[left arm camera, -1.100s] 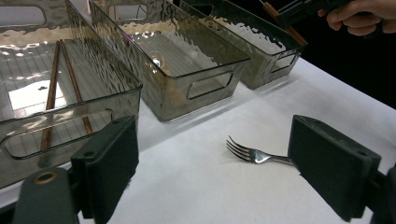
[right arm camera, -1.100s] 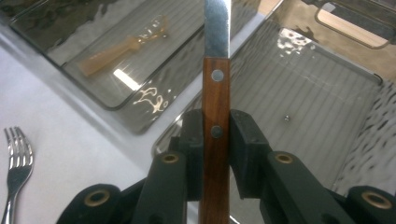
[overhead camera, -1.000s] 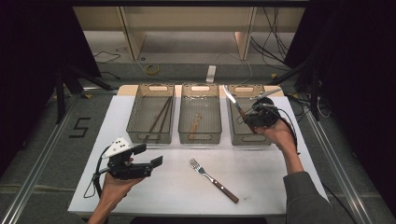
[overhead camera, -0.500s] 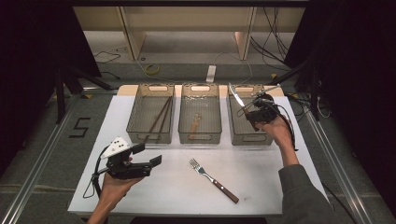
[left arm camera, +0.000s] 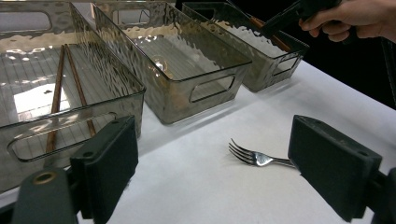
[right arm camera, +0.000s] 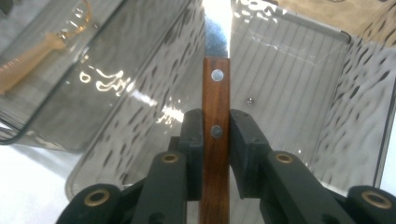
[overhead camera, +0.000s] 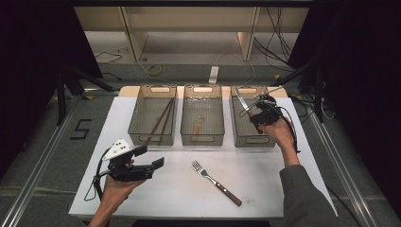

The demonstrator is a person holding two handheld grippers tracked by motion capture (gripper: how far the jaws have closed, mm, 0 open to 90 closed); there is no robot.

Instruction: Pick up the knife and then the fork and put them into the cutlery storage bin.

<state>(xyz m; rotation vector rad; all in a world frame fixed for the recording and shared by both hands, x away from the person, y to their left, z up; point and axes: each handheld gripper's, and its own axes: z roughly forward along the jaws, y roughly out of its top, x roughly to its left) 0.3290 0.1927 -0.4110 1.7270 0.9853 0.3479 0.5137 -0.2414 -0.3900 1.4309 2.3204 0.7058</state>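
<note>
My right gripper (overhead camera: pixel 254 115) is shut on the wooden handle of a table knife (overhead camera: pixel 241 100), and holds it over the right-hand clear bin (overhead camera: pixel 246 138). In the right gripper view the pads (right arm camera: pixel 194 140) clamp the knife handle (right arm camera: pixel 215 98), and the blade points into the bin (right arm camera: pixel 299 84). A wooden-handled fork (overhead camera: pixel 215 182) lies on the white table in front of the bins. My left gripper (overhead camera: pixel 152 158) hovers open at the front left. Its jaws stand wide apart, with the fork's tines (left arm camera: pixel 247 156) lying on the table beyond them.
Three clear bins stand in a row at the back of the table. The left bin (overhead camera: pixel 142 135) holds brown chopsticks (overhead camera: pixel 161 118); the middle bin (overhead camera: pixel 185 137) holds a pale wooden utensil (overhead camera: pixel 197 125). The white table surface (overhead camera: pixel 179 198) ends close to the person.
The right gripper with the knife has sunk slightly over the right bin. The left gripper and the fork have stayed where they were.
</note>
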